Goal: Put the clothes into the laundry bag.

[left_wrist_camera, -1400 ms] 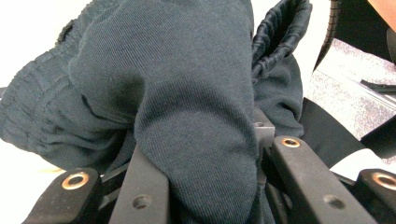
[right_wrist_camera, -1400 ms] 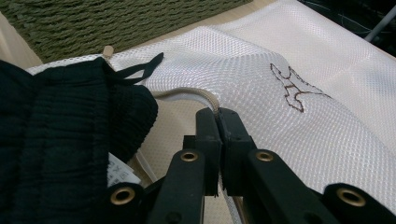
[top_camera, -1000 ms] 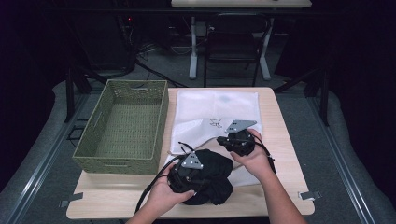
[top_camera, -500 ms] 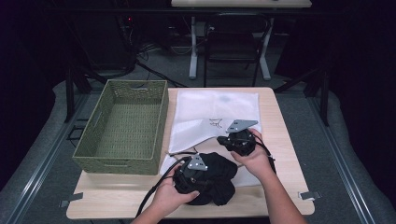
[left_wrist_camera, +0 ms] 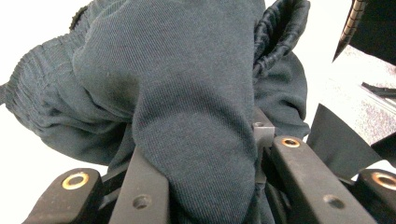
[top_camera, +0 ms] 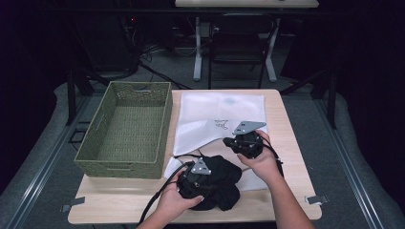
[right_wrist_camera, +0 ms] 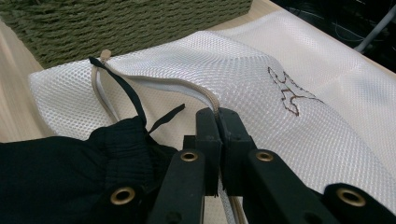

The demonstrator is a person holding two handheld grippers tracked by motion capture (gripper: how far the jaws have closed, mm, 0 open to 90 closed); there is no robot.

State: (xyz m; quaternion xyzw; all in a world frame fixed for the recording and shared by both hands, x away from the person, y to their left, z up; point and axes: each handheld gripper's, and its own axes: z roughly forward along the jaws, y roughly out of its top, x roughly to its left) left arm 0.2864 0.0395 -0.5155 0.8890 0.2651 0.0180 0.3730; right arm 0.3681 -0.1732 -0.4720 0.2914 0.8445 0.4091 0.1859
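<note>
My left tool is pinched tight on the dark clothes. In the left gripper view the cloth bulges up between the two jaws, so I have a good bunch of it. My right tool is squeezed together on the edge of the mesh bag. In the right gripper view its jaws meet on the bag's tan rim, right at the opening.

The clothes lie in a heap just in front of the bag, on its near corner, and a black string from them lies across the bag's mouth. The green basket sits to the left of the bag, close beside it. All of it rests on the worktop.

I think I am at the step of getting the clothes into the bag. The clothes are not inside yet. Next, I think my right tool should lift the rim so the mouth opens wide. Then my left tool can push the heap toward the bag and in, without letting the string snag.
</note>
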